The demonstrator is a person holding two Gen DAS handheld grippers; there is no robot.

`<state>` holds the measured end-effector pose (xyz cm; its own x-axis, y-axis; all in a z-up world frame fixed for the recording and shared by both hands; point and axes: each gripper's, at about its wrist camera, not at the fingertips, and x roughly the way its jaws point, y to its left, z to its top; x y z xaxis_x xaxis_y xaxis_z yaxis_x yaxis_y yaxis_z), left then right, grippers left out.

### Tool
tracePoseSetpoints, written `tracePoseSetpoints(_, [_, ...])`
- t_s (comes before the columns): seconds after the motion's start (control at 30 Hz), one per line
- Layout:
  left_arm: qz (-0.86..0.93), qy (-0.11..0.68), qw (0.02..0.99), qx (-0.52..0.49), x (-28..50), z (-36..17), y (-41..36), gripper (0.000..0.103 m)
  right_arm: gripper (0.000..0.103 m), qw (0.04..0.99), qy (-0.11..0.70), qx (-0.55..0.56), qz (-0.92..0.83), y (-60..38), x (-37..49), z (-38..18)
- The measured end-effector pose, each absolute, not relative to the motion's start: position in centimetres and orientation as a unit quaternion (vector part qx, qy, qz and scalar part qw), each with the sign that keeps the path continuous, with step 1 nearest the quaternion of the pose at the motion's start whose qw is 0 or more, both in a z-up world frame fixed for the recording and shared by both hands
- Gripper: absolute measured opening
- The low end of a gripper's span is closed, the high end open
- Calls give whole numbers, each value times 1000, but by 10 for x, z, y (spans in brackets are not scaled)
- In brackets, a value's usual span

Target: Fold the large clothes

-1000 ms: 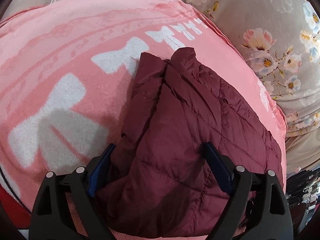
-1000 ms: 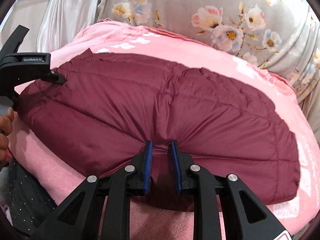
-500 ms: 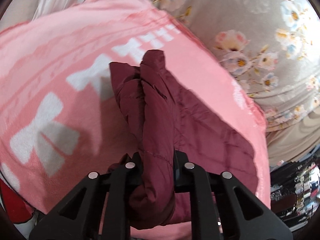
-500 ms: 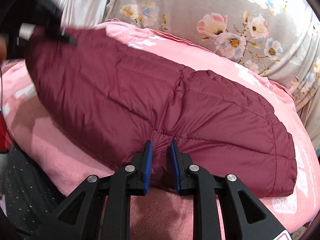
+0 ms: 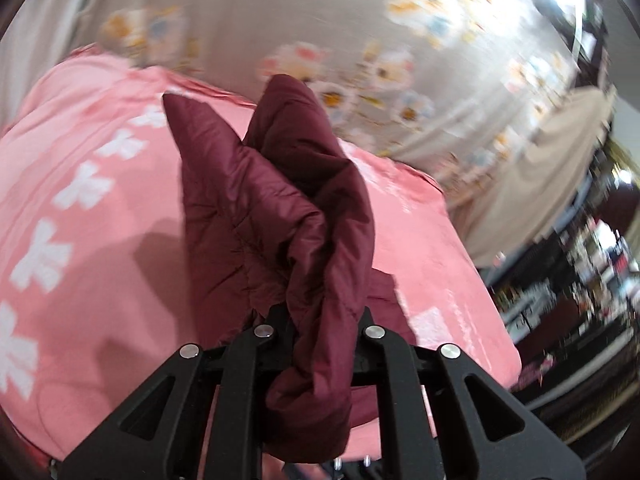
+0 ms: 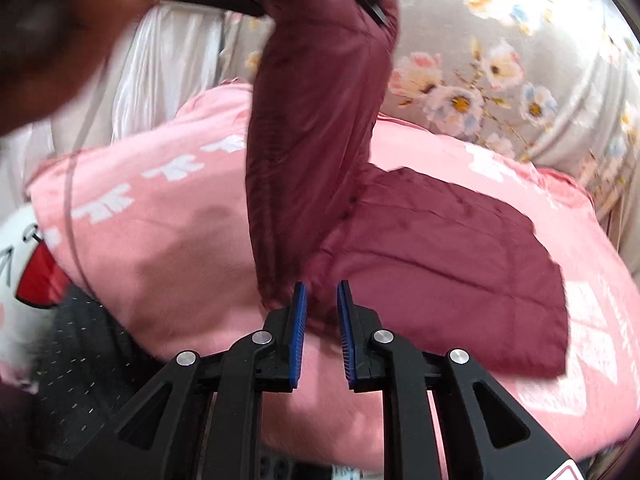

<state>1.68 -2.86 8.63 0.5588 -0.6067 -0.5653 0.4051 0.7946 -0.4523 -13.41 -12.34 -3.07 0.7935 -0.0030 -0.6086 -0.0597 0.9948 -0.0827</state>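
No legible writing on maroon quilted jacket (image 6: pixel 432 248) or pink blanket (image 6: pixel 160 240)

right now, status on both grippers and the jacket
Left gripper shut on maroon jacket, one end lifted. Right gripper pinching near hem. Nothing in the way.

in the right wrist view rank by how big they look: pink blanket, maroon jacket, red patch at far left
1. pink blanket
2. maroon jacket, part of it lifted nearer the camera, so its size is unsure
3. red patch
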Motion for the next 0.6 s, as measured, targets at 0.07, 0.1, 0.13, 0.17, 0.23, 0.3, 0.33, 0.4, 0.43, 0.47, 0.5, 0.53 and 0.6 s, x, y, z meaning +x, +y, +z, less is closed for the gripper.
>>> tracePoseSetpoints(0.07, [-308,377,865,-120,18,84,-59,11,15,944,330,-26,-10,-148,-145,-27])
tracePoseSetpoints(0.1, [-318,386,859,-111,21,79,-80,11,15,943,332,-16,-24,-160,-149,-26])
tracePoseSetpoints(0.13, [-325,394,853,-105,22,76,-95,11,15,942,334,-8,-36,-166,-154,-25])
tracePoseSetpoints(0.17, [-332,405,846,-98,24,70,-112,11,15,941,336,1,-49,-176,-159,-25])
tracePoseSetpoints(0.23, [-339,424,836,-81,24,56,-143,11,15,938,340,20,-69,-197,-163,-23])
tracePoseSetpoints(0.3, [-340,438,829,-66,25,42,-168,11,15,935,343,34,-87,-213,-170,-23])
tracePoseSetpoints(0.33, [-340,443,828,-59,23,36,-178,11,15,934,343,37,-93,-218,-171,-24])
tracePoseSetpoints(0.4, [-337,454,824,-44,22,23,-196,10,16,932,346,41,-105,-228,-176,-27])
tracePoseSetpoints(0.43, [-336,462,820,-35,21,14,-206,10,15,930,348,44,-109,-231,-177,-28])
tracePoseSetpoints(0.47, [-334,466,818,-31,20,8,-210,10,16,929,350,49,-113,-235,-179,-31])
tracePoseSetpoints(0.5, [-332,472,816,-23,19,0,-218,10,15,928,351,53,-115,-237,-181,-32])
tracePoseSetpoints(0.53, [-331,475,815,-19,17,-5,-220,10,15,926,353,60,-118,-241,-182,-34])
tracePoseSetpoints(0.6, [-328,482,812,-7,15,-16,-229,10,15,923,357,70,-124,-248,-184,-37])
